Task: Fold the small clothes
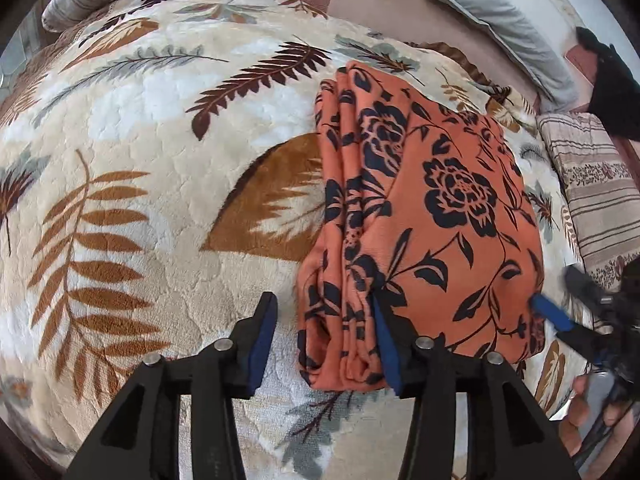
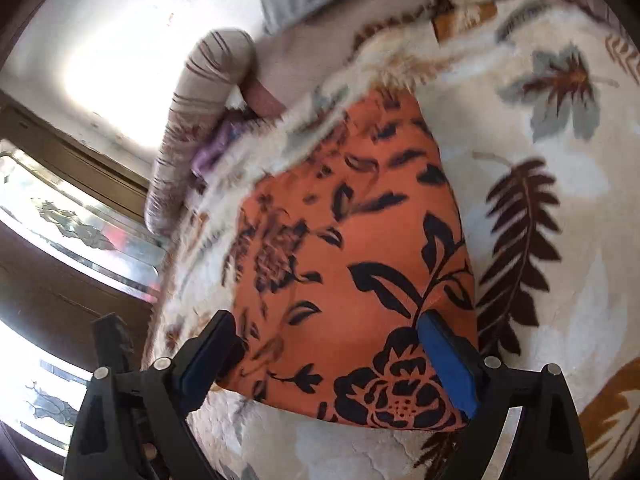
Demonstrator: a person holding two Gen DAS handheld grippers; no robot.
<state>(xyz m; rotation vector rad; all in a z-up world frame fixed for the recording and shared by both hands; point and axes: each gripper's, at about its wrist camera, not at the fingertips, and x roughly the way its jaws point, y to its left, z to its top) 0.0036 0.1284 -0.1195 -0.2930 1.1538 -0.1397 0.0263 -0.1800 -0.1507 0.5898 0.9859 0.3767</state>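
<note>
Folded orange floral garment (image 1: 424,216) lying on leaf-print blanket (image 1: 152,128). Left gripper (image 1: 324,312) spread wide at its near-left corner, gripping nothing; right gripper (image 2: 332,332) likewise agape over its near-right edge, empty.

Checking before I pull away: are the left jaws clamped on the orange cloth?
No: the left gripper stands wide open, the orange cloth lying unpinched.

Folded orange floral cloth (image 1: 432,216) lies on leaf-print blanket (image 1: 140,152); left gripper (image 1: 324,320) fingers (image 1: 266,320) spread.
</note>
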